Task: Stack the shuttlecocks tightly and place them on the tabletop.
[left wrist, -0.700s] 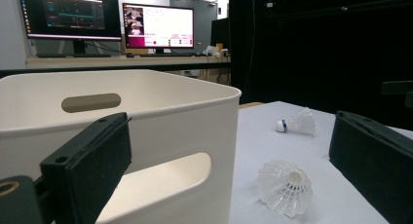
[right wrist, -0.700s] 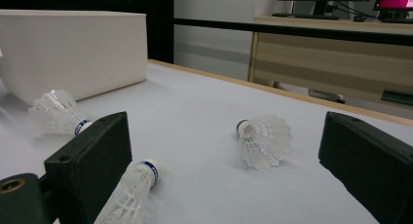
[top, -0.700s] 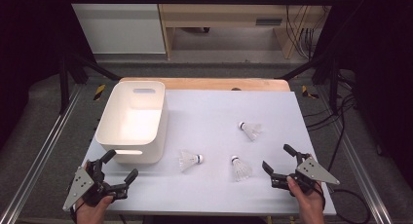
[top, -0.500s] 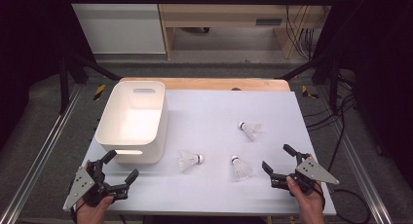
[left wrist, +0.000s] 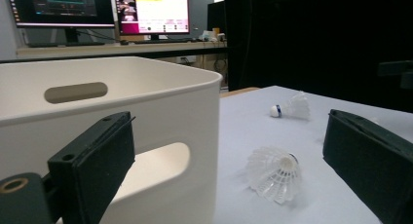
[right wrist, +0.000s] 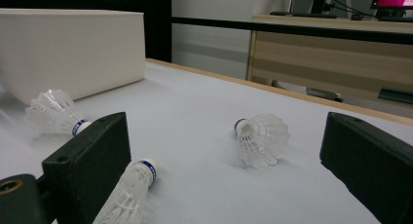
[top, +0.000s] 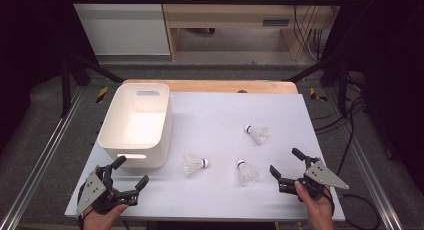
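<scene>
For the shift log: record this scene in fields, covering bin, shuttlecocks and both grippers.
surface: white table top
bin: white bin, far left, nothing inside
shuttlecocks: three lying on the table; left shuttlecock, middle shuttlecock, far shuttlecock
left gripper: open, holds nothing, near edge in front of the bin
right gripper: open, holds nothing, right of the middle shuttlecock

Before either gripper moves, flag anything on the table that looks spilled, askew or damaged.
Nothing looks damaged. Three shuttlecocks lie on their sides, scattered apart on the white table: one beside the bin, one nearer the right gripper, one farther back. The white bin stands upright and looks empty.
</scene>
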{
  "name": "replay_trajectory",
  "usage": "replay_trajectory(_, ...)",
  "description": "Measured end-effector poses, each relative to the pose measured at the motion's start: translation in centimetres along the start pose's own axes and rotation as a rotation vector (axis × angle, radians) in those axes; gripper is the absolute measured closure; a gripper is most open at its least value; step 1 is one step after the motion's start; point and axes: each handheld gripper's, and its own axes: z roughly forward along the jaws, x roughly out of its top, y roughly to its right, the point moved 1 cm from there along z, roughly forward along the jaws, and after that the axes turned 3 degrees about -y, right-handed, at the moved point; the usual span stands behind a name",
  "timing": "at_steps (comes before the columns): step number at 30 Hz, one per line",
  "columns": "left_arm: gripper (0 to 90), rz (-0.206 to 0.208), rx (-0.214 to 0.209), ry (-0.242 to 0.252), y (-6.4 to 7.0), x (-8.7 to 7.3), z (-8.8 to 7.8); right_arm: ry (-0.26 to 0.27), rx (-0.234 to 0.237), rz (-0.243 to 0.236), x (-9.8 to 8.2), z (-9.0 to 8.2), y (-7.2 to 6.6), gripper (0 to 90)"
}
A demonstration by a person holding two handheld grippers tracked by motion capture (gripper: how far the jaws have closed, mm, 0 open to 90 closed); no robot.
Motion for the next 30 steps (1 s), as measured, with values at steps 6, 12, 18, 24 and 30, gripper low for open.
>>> replay_trajectory(6,4.5,-0.001,-0.05,-0.022,1.4,0.0,0.9,-0.011,0.002,-0.009,0.0,0.2,-0.1,4.4)
replay_trajectory(12,4.4,-0.011,-0.072,-0.051,2.5,0.0,2.2,-0.017,-0.003,-0.008,-0.1,0.2,-0.1,4.2)
replay_trajectory(18,4.7,0.007,-0.104,-0.108,3.8,-0.3,3.8,-0.027,-0.005,-0.008,-0.1,0.3,-0.2,4.2)
replay_trajectory(24,5.0,0.021,-0.14,-0.132,4.9,-0.5,5.5,-0.03,-0.008,-0.01,-0.2,0.3,-0.2,4.2)
replay_trajectory(30,6.4,0.024,-0.155,-0.189,6.0,-1.0,7.5,-0.04,-0.015,-0.008,-0.3,0.3,-0.1,4.2)
